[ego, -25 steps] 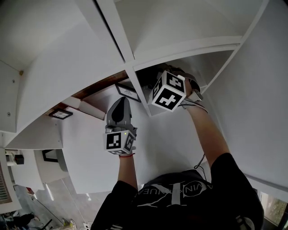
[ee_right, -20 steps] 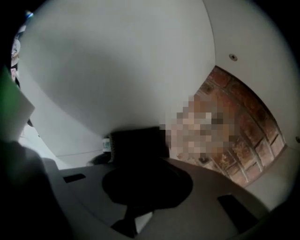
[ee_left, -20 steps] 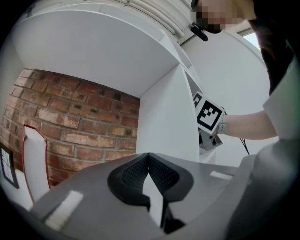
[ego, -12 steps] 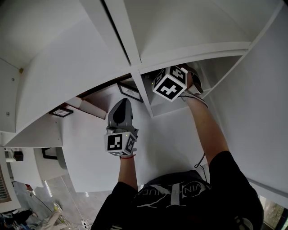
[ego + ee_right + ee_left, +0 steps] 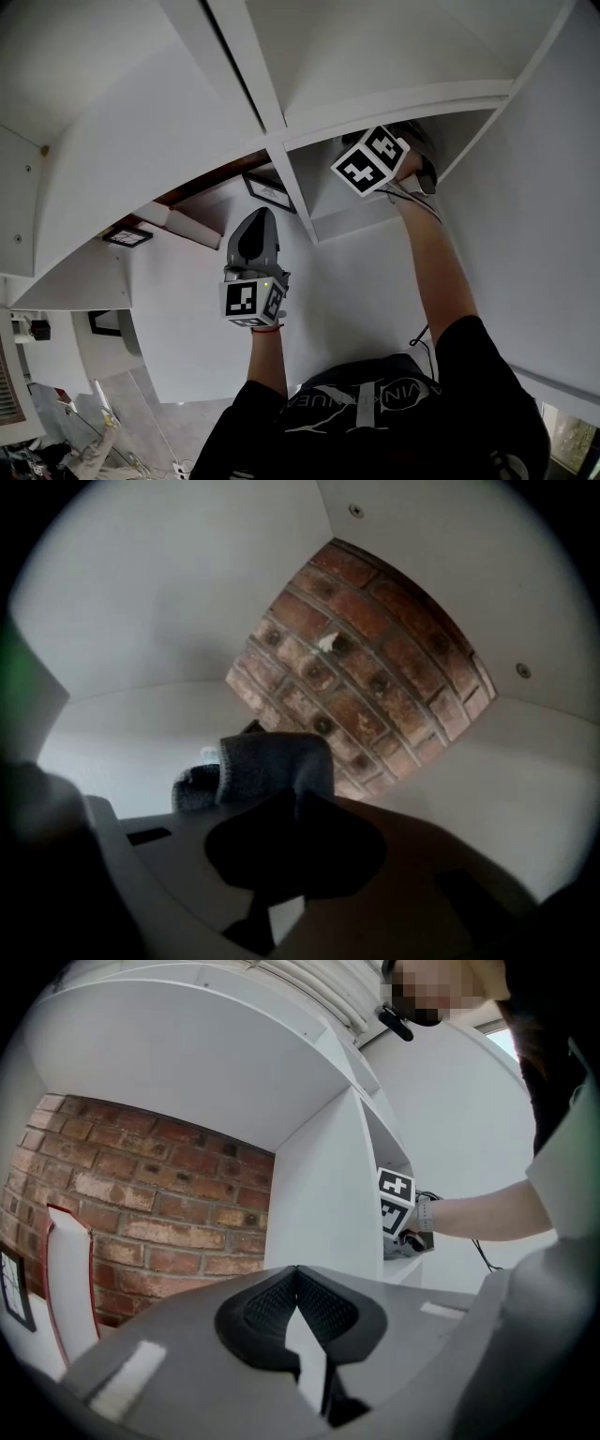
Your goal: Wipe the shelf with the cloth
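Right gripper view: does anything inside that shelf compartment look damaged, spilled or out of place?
Nothing serious. One brick in the back wall carries a small pale fleck, maybe a chip or paint; too small to tell. The grey cloth sits pinched in the right claw, as expected.

Left gripper [image 5: 298, 1277] jaws closed; right gripper [image 5: 291, 797] clamps cloth [image 5: 274, 761].

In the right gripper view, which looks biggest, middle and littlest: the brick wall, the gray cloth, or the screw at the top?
1. brick wall, biggest
2. gray cloth, middle; it is nearest the camera, so it may look bigger than it is
3. screw, littlest
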Available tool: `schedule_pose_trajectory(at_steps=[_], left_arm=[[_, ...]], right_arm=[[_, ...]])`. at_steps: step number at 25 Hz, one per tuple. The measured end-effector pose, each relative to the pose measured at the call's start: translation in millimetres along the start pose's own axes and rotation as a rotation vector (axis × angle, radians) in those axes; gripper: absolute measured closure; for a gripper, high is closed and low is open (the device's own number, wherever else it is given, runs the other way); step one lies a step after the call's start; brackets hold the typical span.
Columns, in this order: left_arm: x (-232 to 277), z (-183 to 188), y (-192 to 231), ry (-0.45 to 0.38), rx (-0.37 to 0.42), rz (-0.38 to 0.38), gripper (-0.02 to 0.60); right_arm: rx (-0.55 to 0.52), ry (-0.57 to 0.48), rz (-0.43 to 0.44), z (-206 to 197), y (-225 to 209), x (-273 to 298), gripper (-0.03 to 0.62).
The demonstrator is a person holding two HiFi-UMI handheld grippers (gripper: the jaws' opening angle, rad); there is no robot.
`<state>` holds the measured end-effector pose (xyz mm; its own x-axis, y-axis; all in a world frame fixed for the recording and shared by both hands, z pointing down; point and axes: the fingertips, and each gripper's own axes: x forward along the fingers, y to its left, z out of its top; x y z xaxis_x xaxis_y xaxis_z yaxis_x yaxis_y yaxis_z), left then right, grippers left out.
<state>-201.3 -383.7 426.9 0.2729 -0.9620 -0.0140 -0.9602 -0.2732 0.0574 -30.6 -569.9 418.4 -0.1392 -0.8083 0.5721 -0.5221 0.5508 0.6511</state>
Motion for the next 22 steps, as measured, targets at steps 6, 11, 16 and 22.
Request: schedule_pose_trajectory(at_steps=[6, 11, 16, 22], left_arm=[[-4, 2, -5, -0.009, -0.01, -0.01, 0.569], [-9, 7, -13, -0.02, -0.024, -0.027, 0.569], [-16, 11, -18, -0.036, -0.029, -0.028, 0.569], [-31, 11, -24, -0.033, -0.028, -0.021, 0.569]], right_arm=[[0.021, 0.09, -0.096, -25, -16, -4, 0.555], [0.062, 0.13, -0.105, -36, -15, -16, 0.557], [0.075, 0.133, -0.096, -46, -8, -34, 0.557], [0.104, 0.094, -0.089, -59, 0, -56, 0.557]])
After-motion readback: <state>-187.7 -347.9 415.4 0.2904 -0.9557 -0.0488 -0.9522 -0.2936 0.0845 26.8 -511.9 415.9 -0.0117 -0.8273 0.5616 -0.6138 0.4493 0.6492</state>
